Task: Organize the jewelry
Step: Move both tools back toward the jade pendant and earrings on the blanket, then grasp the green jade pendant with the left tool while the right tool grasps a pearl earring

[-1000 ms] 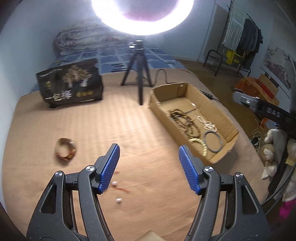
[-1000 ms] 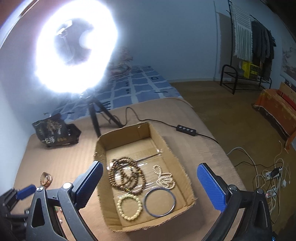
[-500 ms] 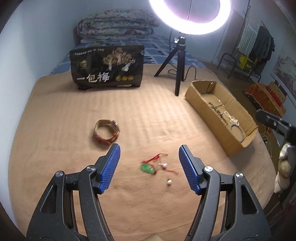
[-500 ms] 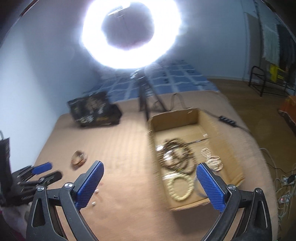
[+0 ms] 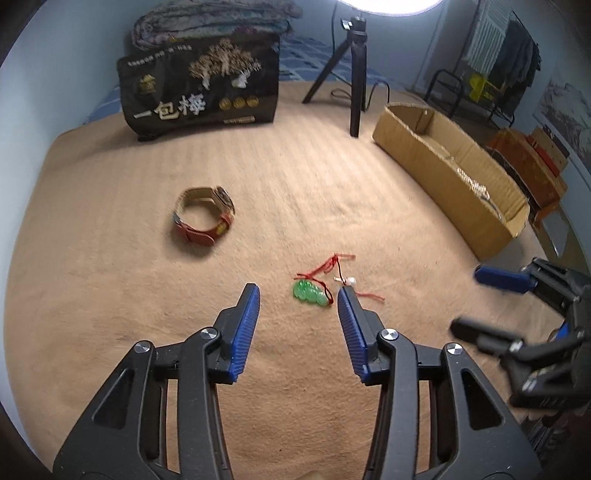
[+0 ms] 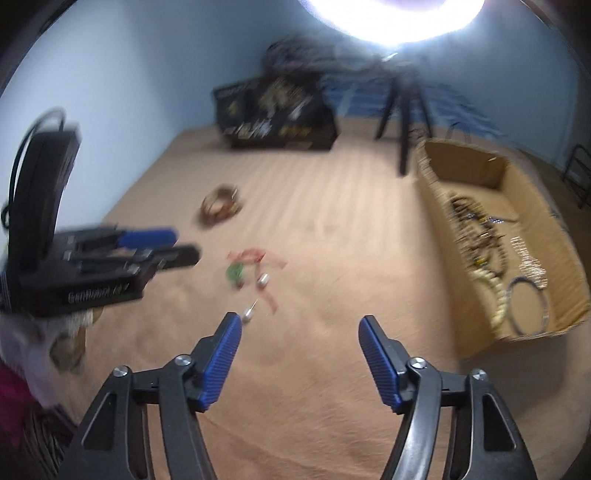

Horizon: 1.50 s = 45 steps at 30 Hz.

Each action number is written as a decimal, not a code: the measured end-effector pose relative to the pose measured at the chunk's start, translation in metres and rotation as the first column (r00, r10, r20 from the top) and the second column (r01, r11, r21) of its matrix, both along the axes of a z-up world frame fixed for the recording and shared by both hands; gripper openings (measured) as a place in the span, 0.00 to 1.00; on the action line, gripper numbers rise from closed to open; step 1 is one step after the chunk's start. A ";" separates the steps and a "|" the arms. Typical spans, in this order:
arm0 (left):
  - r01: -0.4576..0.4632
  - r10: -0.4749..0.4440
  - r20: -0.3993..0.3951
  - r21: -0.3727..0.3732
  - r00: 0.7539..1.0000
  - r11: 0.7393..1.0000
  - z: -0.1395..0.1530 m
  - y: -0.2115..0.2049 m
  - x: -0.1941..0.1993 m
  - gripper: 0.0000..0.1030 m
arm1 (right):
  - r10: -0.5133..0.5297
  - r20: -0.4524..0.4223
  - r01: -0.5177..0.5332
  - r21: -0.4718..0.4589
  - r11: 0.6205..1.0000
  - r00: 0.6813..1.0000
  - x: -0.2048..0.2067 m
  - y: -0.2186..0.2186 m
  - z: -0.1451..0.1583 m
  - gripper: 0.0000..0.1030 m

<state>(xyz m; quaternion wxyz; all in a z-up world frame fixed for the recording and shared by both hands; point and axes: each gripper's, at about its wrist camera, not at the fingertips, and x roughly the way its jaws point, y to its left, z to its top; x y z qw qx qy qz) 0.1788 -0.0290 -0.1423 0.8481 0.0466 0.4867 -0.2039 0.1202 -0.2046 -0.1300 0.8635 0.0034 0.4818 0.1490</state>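
Note:
A green pendant [image 5: 309, 292] on a red cord [image 5: 325, 266] lies on the tan blanket, just ahead of my left gripper [image 5: 298, 295]. Its jaws are closing with nothing pressed between them. A small pearl earring [image 5: 350, 281] sits by the right blue pad. A red-strapped watch [image 5: 205, 220] lies to the left. My right gripper [image 6: 300, 323] is also closing over bare blanket, a pearl stud [image 6: 246, 315] at its left fingertip; the pendant [image 6: 234, 274] and a second pearl [image 6: 263, 281] lie beyond. The cardboard box [image 6: 546, 321] at right holds bead bracelets [image 6: 480, 236] and a bangle [image 6: 527, 303].
A black printed bag [image 5: 201, 83] stands at the back. A ring-light tripod [image 5: 354, 70] is planted beside the box [image 5: 439, 166]. A folded quilt [image 5: 210, 22] lies behind the bag. The right gripper [image 5: 524, 306] shows at the right edge of the left wrist view.
Both grippers dropped toward the blanket and narrowed their jaws. The left moved up to the green pendant. The right swung left, away from the box, toward the loose pearls.

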 end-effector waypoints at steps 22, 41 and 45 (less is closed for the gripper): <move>0.066 -0.062 -0.067 0.048 0.996 0.997 -0.050 -0.023 0.018 0.30 | 0.155 -0.061 -0.155 -0.001 0.988 0.986 0.020 0.039 -0.043 0.38; 0.060 -0.057 -0.057 0.056 0.997 0.997 -0.053 -0.026 0.024 0.29 | 0.167 -0.048 -0.168 -0.030 0.985 0.985 0.032 0.052 -0.051 0.25; 0.057 -0.054 -0.057 0.056 0.997 0.997 -0.053 -0.025 0.024 0.29 | 0.176 -0.040 -0.177 -0.042 0.983 0.984 0.032 0.055 -0.051 0.22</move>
